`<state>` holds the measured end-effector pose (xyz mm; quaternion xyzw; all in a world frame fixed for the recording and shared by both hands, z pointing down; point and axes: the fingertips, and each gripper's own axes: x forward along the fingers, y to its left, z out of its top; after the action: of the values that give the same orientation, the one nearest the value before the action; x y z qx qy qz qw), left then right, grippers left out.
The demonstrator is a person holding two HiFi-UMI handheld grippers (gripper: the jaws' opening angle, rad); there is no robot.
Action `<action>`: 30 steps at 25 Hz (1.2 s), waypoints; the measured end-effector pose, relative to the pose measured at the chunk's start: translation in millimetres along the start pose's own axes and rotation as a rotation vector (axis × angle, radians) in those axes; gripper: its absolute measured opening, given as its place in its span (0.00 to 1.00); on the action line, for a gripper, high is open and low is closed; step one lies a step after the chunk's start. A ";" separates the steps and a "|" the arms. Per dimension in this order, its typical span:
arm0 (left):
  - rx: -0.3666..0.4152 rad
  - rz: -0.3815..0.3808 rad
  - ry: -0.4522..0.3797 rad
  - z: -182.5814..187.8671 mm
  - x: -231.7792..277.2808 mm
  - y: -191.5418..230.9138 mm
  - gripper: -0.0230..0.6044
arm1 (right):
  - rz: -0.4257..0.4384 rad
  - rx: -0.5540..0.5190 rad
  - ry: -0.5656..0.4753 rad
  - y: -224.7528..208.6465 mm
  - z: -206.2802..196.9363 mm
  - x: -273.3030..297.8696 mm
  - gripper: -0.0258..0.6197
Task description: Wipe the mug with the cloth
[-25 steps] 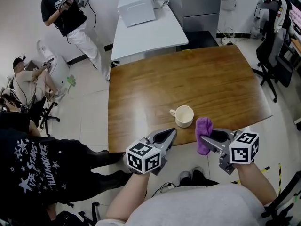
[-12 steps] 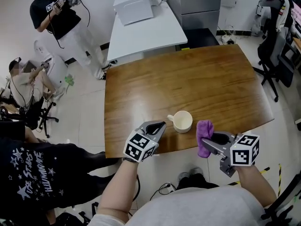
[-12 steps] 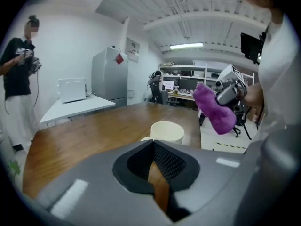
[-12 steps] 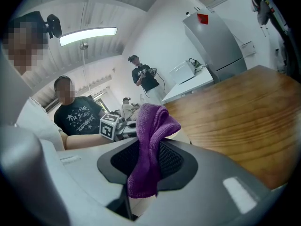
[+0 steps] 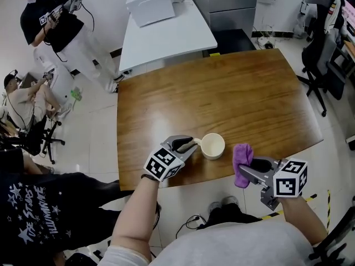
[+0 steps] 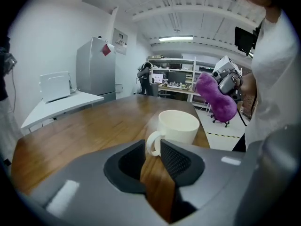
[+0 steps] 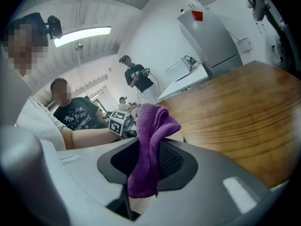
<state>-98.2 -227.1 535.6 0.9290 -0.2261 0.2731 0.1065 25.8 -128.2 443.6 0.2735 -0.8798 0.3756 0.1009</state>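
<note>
Nearest the viewer, a person's two forearms reach forward over the near edge of a wooden worktop (image 5: pixel 222 93), each hand holding a pair of tongs.

The right tongs (image 5: pixel 247 167) hang just off the near edge and are pressed together on a purple cloth (image 5: pixel 241 157), which stands bunched above them and droops below. The cloth is near the mug but apart from it, to its right.

The left tongs (image 5: pixel 191 143) reach in from the left, narrowed around the handle (image 6: pixel 153 142) of a cream mug (image 5: pixel 213 146). The handle sits between their tips and looks gripped. The mug stands upright near the worktop's near edge, between the two tongs, its handle pointing left.

Judging by this, the wiping has not begun. The cloth is in hand and the mug looks steadied, but cloth and mug have yet to meet. All of the rubbing is left.

The worktop is broad, glossy brown wood with nothing else on it.

Beyond its far edge stands a white table (image 5: pixel 166 37) with a white box (image 5: pixel 148 3) on it, and a grey cabinet (image 5: pixel 230 4) beside that. An office chair (image 5: pixel 321 43) sits at the far right.

On the pale floor to the left are other people: one close by in a black star-print shirt (image 5: pixel 33 204), one seated (image 5: pixel 22 98), and one standing far off (image 5: pixel 61 26).
</note>
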 end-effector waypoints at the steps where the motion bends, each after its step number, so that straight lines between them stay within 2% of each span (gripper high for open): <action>1: 0.001 -0.003 0.009 -0.6 2.3 1.8 0.18 | 0.002 0.001 0.003 -0.1 -0.2 0.7 0.21; 7: 0.008 -0.008 0.032 -4.6 13.5 5.6 0.18 | 0.013 0.008 0.011 -1.4 -1.9 6.8 0.21; 9: 0.012 0.006 0.025 -4.9 14.8 7.1 0.10 | 0.017 0.009 0.013 -2.3 -3.1 9.1 0.21; 17: -0.007 0.056 0.046 -9.7 6.6 -4.3 0.10 | 0.029 0.001 0.037 -3.1 -7.8 11.8 0.21; 21: -0.043 0.077 0.055 -15.5 -1.2 -16.4 0.11 | 0.044 -0.009 0.041 0.8 -10.3 17.5 0.21; 30: -0.087 0.099 0.046 -18.1 -6.3 -41.5 0.11 | 0.128 -0.074 0.127 23.5 -38.0 58.4 0.21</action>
<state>-91.4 -182.8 544.0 0.9046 -0.2811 0.2893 0.1383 -36.8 -111.4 478.2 0.1882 -0.9005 0.3653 0.1423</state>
